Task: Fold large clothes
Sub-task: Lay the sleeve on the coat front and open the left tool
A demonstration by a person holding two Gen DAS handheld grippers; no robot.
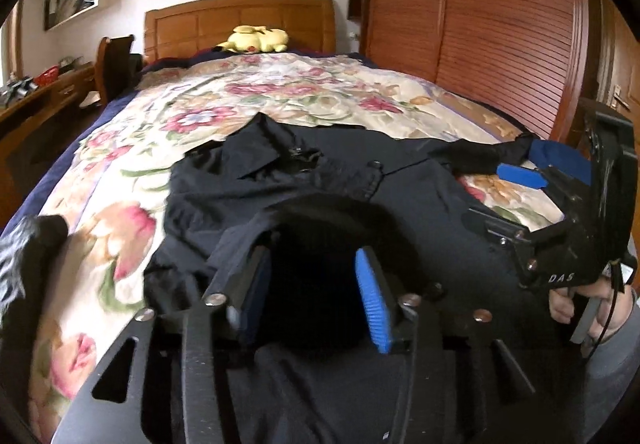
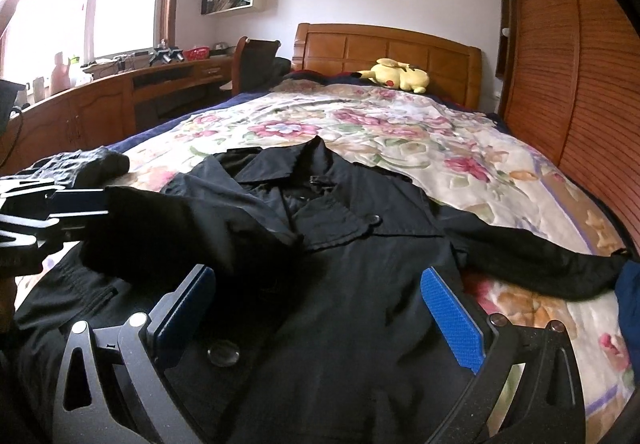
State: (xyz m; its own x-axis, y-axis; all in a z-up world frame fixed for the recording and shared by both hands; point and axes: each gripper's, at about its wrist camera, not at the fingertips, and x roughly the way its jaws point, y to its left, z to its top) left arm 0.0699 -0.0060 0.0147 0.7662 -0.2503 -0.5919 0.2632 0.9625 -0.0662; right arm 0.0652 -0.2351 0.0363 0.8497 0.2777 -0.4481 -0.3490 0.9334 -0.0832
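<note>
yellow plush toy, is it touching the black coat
Apart. The right wrist view shows the yellow plush toy up by the headboard, with a wide stretch of floral bedspread between it and the black coat.

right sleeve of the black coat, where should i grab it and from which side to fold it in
Grip the right sleeve near its cuff end, where it lies stretched flat on the floral bedspread, clear of the black coat body. Come in low from the bed's right edge, so one finger can slide under the thin fabric. The right gripper stands open above the coat front.
</note>
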